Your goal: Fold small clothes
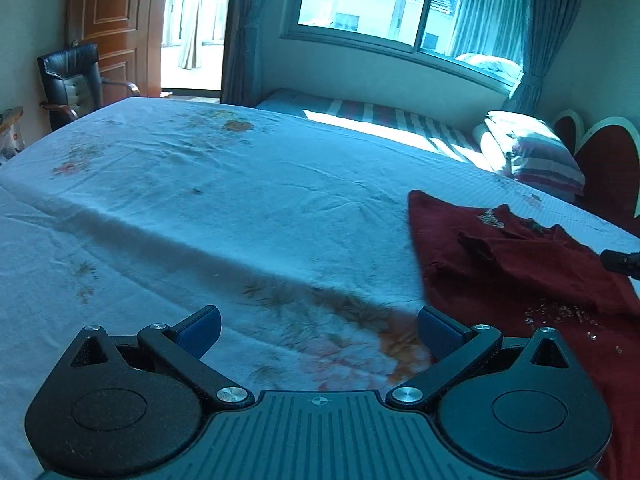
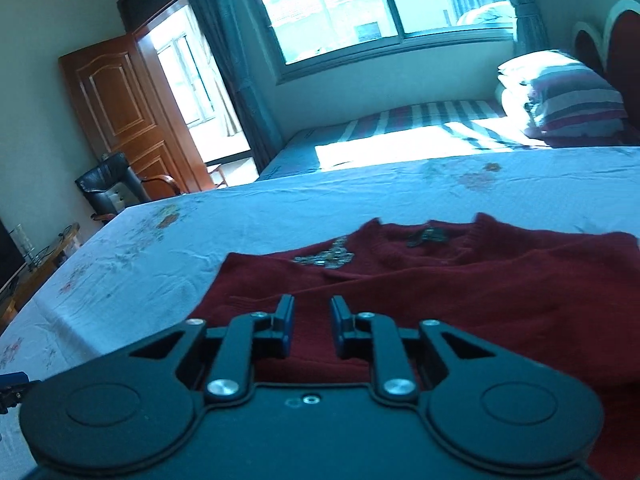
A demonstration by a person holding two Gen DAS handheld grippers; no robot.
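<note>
A dark red knit sweater point(image 1: 520, 268) with sequin trim lies on the bed sheet point(image 1: 240, 208), partly folded, a sleeve laid across its body. My left gripper point(image 1: 319, 330) is wide open and empty, over bare sheet just left of the sweater's edge. In the right wrist view the sweater point(image 2: 460, 288) fills the near bed, collar facing away. My right gripper point(image 2: 312, 316) hovers over its lower part, jaws narrowly apart with nothing between them. The right gripper's tip also shows at the right edge of the left wrist view point(image 1: 620, 262).
The white floral sheet point(image 2: 280, 216) covers the wide bed. A striped mattress point(image 1: 400, 120) and striped pillows point(image 1: 536, 152) lie beyond, under the window. A black chair point(image 1: 72, 80) and a wooden door point(image 2: 120, 108) stand at the far left.
</note>
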